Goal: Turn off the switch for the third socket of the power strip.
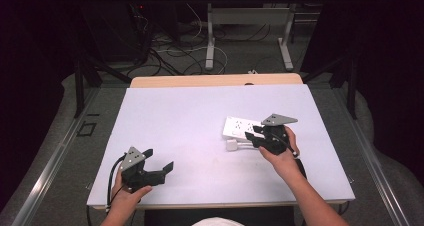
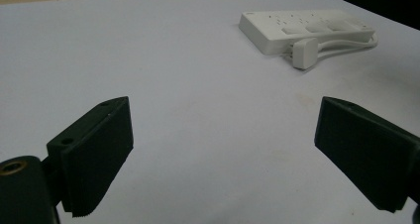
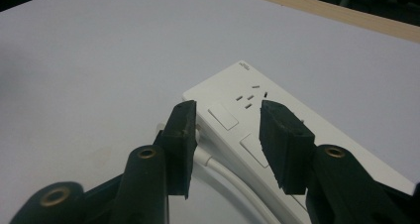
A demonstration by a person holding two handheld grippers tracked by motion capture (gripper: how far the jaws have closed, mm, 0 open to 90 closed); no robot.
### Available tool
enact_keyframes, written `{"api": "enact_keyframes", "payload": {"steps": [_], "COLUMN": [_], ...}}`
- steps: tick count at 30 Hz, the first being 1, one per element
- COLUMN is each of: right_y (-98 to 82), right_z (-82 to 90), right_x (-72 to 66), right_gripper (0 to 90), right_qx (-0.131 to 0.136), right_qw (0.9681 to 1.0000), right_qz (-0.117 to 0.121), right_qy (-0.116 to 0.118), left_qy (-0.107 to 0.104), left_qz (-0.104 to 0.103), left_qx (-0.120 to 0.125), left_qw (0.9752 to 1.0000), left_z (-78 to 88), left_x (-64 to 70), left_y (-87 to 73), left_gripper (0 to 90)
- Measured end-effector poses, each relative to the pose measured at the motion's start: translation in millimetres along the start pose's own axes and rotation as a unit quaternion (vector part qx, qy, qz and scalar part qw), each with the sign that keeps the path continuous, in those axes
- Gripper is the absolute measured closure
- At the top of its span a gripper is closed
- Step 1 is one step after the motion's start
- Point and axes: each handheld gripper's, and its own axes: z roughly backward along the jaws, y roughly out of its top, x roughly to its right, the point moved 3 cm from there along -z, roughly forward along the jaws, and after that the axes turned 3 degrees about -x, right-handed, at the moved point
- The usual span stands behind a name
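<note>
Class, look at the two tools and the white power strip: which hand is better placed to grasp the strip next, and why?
The right. The right tool hangs over the power strip, jaws parted above its edge. The left tool is open, far off over bare table.

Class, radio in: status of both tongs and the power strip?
Left tongs open, holding nothing. Right tongs part open above power strip, not gripping. Its plug lies alongside.

Power strip (image 1: 241,127) partly behind right gripper (image 1: 254,136)

Your grippers: left gripper (image 1: 159,167) and right gripper (image 1: 256,134) black, grey three-cornered plates on top, brass-ringed screw holes, ridged pads; your arms unsleeved.
</note>
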Motion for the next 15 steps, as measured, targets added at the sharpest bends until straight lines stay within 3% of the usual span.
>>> {"api": "enact_keyframes", "payload": {"steps": [15], "right_y": [6.7], "right_z": [-16.1], "right_x": [8.8], "right_gripper": [77.7], "right_qx": [-0.027], "right_qw": [0.9994], "right_qz": [-0.019], "right_qy": [0.008], "left_qy": [-0.001], "left_qz": [-0.003], "left_qx": [-0.004], "left_qw": [1.0], "left_z": [-1.4], "left_x": [0.8], "left_y": [-0.1], "left_gripper": [9.3]}}
